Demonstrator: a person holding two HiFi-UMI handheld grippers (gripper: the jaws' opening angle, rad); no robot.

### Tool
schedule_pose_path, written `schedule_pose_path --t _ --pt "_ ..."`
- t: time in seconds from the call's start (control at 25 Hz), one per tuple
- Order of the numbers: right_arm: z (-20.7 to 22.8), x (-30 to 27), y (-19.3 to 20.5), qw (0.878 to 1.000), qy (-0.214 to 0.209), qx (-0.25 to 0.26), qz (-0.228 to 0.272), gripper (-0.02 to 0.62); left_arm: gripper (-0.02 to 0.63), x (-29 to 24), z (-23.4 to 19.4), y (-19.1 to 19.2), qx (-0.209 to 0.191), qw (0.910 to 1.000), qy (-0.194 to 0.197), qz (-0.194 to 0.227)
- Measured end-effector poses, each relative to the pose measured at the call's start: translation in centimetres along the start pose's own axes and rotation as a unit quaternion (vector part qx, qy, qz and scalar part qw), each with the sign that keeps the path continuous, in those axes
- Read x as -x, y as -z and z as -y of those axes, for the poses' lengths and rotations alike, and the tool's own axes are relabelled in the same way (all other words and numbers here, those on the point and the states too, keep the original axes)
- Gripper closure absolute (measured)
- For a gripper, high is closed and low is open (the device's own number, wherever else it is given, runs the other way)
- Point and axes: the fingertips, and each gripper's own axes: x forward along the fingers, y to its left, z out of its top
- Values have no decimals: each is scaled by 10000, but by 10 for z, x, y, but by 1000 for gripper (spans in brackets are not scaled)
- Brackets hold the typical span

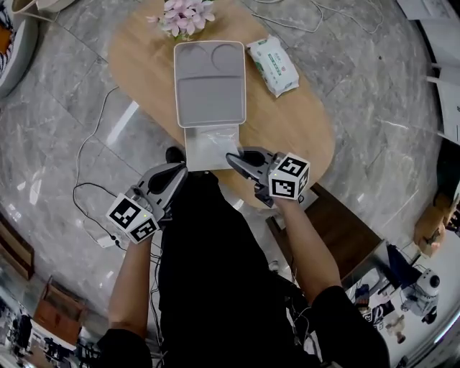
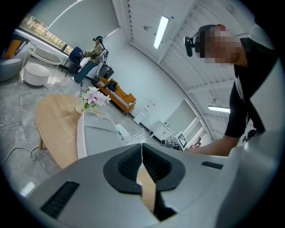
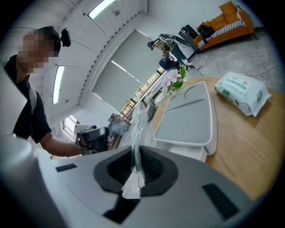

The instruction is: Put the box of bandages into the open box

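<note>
At the near-left edge of the table [image 1: 140, 79], the left gripper [image 1: 178, 171] [image 2: 141, 150] is sitting with its jaws pressed together, and nothing is showing between its pads. Just right of it, a clear plastic bag [image 1: 212, 147] [image 3: 137, 120] is lying at the table's near edge, its far end touching the open box [image 1: 210, 118] [image 2: 89, 138] [image 3: 187, 120]. A pale flat item is showing through the bag; it may be the box of bandages, though the film is obscuring it. The open box, white with a grey inside, is lying flat at mid-table, with flowers [image 1: 187, 16] standing beyond its far end. Further right, the right gripper [image 1: 233, 157] [image 3: 133, 158] is clamping the bag's film between its pads. A pack of wipes [image 1: 273, 66] [image 3: 242, 93] is resting on the wood beside the open box, apart from it.
</note>
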Motion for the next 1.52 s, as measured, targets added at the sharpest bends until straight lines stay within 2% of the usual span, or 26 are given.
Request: schedule_pose_path --t 0.4,0.56,0.76,1.0,1.2,1.52 --pt "36 -32 46 9935 427 246 -1022 566 589 -1 -16 23 95 9999 23 -65" --pt "45 -39 68 9838 607 518 -1604 566 589 1 -17 32 147 9998 25 -117" --pt "53 -49 74 9745 836 742 -1944 566 589 -1 -15 40 172 9997 91 -171" --pt "62 -58 88 9550 1089 1078 -2538 566 589 -4 -9 45 202 9995 152 -174" --pt "69 -63 96 9417 1260 1210 -2877 566 589 -5 -8 45 305 9993 168 -114" --pt "70 -70 99 9365 1319 1044 -3076 566 589 -4 -3 46 334 9991 224 -105"
